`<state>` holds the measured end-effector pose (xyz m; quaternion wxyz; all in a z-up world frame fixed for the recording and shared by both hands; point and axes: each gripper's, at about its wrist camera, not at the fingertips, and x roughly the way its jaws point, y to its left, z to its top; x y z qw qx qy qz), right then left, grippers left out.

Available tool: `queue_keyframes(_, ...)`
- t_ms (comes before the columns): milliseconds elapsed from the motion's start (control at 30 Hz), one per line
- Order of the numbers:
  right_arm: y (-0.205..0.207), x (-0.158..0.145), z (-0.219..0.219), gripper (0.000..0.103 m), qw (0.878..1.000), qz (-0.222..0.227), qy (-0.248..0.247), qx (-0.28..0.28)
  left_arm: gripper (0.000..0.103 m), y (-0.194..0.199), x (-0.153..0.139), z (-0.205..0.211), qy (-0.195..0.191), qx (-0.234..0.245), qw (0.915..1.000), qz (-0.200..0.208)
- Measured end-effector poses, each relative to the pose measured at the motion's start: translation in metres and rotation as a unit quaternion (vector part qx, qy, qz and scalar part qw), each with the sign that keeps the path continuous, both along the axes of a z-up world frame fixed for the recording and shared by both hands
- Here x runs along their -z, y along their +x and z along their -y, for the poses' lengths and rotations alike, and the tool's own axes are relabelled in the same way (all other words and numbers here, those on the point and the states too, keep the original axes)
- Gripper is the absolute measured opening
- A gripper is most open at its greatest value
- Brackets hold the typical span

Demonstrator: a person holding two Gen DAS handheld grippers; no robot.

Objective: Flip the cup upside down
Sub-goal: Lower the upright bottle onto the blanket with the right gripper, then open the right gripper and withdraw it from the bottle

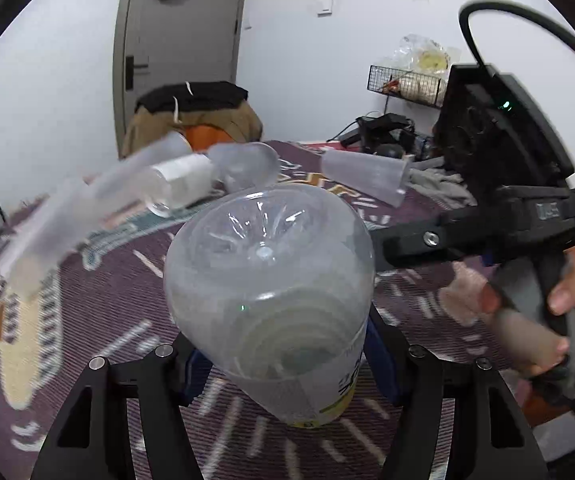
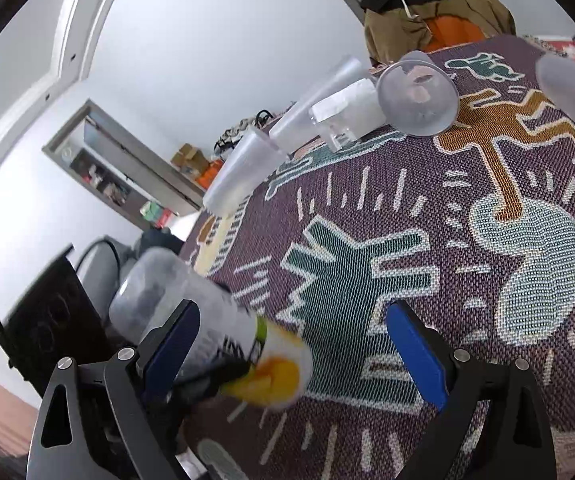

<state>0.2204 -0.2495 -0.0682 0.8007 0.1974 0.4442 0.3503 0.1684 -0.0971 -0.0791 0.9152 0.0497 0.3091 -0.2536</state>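
Note:
My left gripper (image 1: 287, 364) is shut on a clear plastic cup (image 1: 267, 292) with a yellow label, held above the patterned cloth with its ribbed base toward the camera. The same cup (image 2: 207, 320) shows at the lower left of the right wrist view, lying sideways in the air with its yellow end toward the cloth. My right gripper (image 2: 291, 356) is open and empty, its blue pads (image 2: 415, 356) wide apart above the cloth, beside the cup. In the left wrist view the right gripper's body (image 1: 507, 216) is at the right, close to the cup.
Several frosted cups (image 1: 363, 176) and a clear glass (image 1: 179, 184) stand on the purple patterned cloth (image 2: 467, 240) at its far side; they look blurred. A chair draped with clothes (image 1: 195, 116) stands behind. A wire basket (image 1: 407, 84) hangs on the wall.

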Motion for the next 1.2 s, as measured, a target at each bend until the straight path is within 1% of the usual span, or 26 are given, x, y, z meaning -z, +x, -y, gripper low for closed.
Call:
queue_keyframes(67,-0.004,0.0,0.004,0.096,1.0,0.001,-0.011,0.01,0.067,-0.001,0.002,0.002,0.031,-0.015,0.9993,0.015)
queue_keyframes(133,-0.007,0.001,0.009,0.096,1.0,0.0,-0.019,0.018,0.067,-0.001,0.006,0.003,0.053,-0.025,0.9981,0.021)
queue_keyframes(267,-0.018,0.006,0.02,0.096,0.998,-0.002,-0.042,0.039,0.067,0.0,0.008,0.007,0.074,-0.024,0.9967,0.024)
queue_keyframes(300,-0.02,0.007,0.024,0.096,0.998,-0.001,-0.047,0.046,0.068,0.001,0.009,0.01,0.078,-0.021,0.9965,0.02)
queue_keyframes(333,-0.023,0.008,0.028,0.096,0.997,-0.001,-0.054,0.053,0.069,0.003,0.012,0.012,0.081,-0.013,0.9966,0.006)
queue_keyframes(400,-0.029,0.01,0.037,0.096,0.996,0.003,-0.064,0.065,0.085,0.008,0.02,0.015,0.083,-0.006,0.9961,-0.031)
queue_keyframes(433,-0.032,0.01,0.04,0.096,0.995,0.004,-0.07,0.068,0.09,0.008,0.023,0.015,0.08,-0.003,0.996,-0.04)
queue_keyframes(467,-0.035,0.011,0.043,0.096,0.995,0.006,-0.075,0.072,0.103,0.006,0.025,0.015,0.076,0.002,0.9962,-0.042)
queue_keyframes(633,-0.051,0.009,0.052,0.096,0.994,0.016,-0.083,0.077,0.103,-0.001,0.024,0.014,0.066,0.006,0.9966,-0.048)
queue_keyframes(700,-0.057,0.006,0.057,0.096,0.993,0.024,-0.082,0.081,0.103,-0.006,0.02,0.01,0.07,0.0,0.9967,-0.039)
queue_keyframes(767,-0.062,0.002,0.06,0.096,0.992,0.029,-0.083,0.086,0.103,-0.011,0.016,0.005,0.066,-0.007,0.9971,-0.037)
queue_keyframes(1000,-0.079,-0.02,0.064,0.096,0.991,0.052,-0.075,0.098,0.103,-0.029,-0.015,-0.019,0.044,-0.031,0.9985,-0.012)
queue_keyframes(1133,-0.094,-0.039,0.06,0.098,0.986,0.086,-0.095,0.109,0.103,-0.043,-0.033,-0.03,0.023,-0.04,0.9989,0.002)
queue_keyframes(1200,-0.103,-0.049,0.057,0.103,0.983,0.101,-0.105,0.116,0.103,-0.055,-0.043,-0.035,0.013,-0.047,0.9987,0.017)
